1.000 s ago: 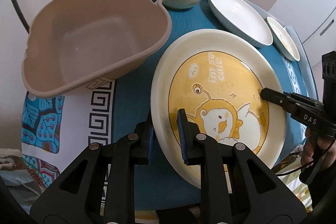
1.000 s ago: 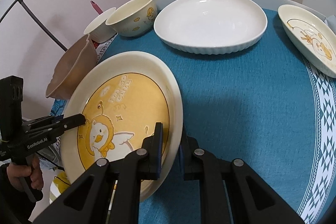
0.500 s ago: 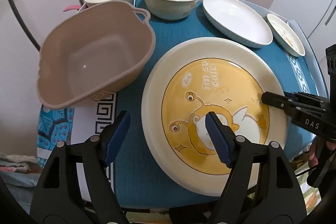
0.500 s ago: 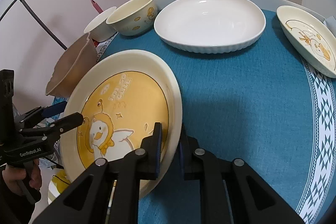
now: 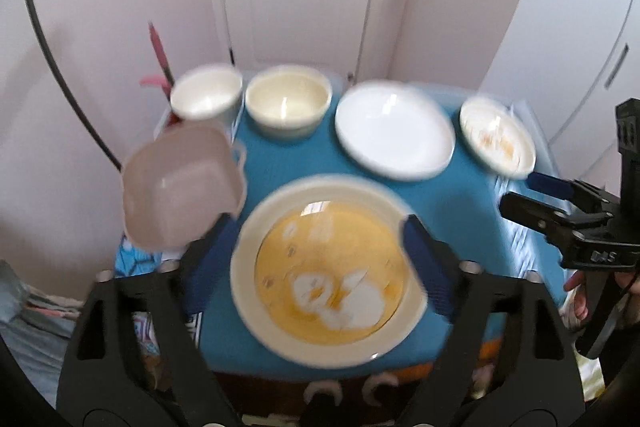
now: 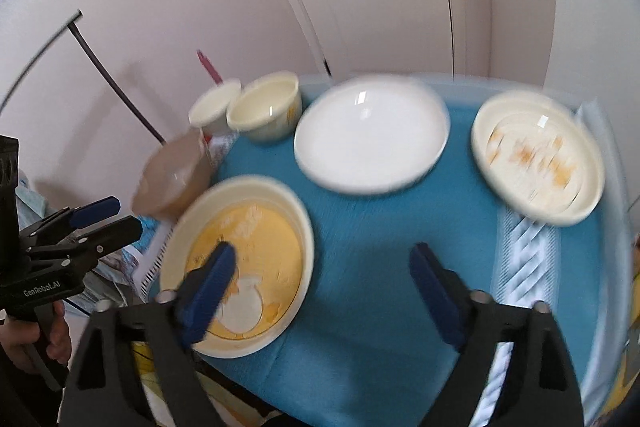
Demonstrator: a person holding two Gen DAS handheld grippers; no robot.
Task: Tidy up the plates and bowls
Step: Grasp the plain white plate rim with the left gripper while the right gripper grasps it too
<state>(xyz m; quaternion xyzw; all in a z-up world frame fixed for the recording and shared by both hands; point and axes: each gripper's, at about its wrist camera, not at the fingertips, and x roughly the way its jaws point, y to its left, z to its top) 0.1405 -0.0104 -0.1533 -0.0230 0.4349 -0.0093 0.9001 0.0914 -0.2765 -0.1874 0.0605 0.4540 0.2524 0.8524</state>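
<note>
The big cream plate with the yellow duck picture [image 5: 328, 263] [image 6: 256, 239] lies flat on the teal cloth near the front edge. My left gripper [image 5: 319, 225] hangs above it. Its jaws are opening wide and grip nothing. My right gripper [image 6: 322, 255] is raised over the plate's right side, jaws also opening, empty. Each gripper shows in the other's view: the right gripper [image 5: 520, 193] and the left gripper [image 6: 122, 215]. Both views are blurred by motion.
At the back stand two cream bowls [image 5: 206, 95] [image 5: 288, 99], a white deep plate [image 5: 394, 131] and a small duck plate [image 5: 498, 139]. A beige plastic basin [image 5: 180, 183] sits at the table's left edge. A door and walls close off the back.
Both grippers were shut on the big plate's rim, one on each side. They have let go, opened wide and risen; the plate now rests flat on the cloth.
</note>
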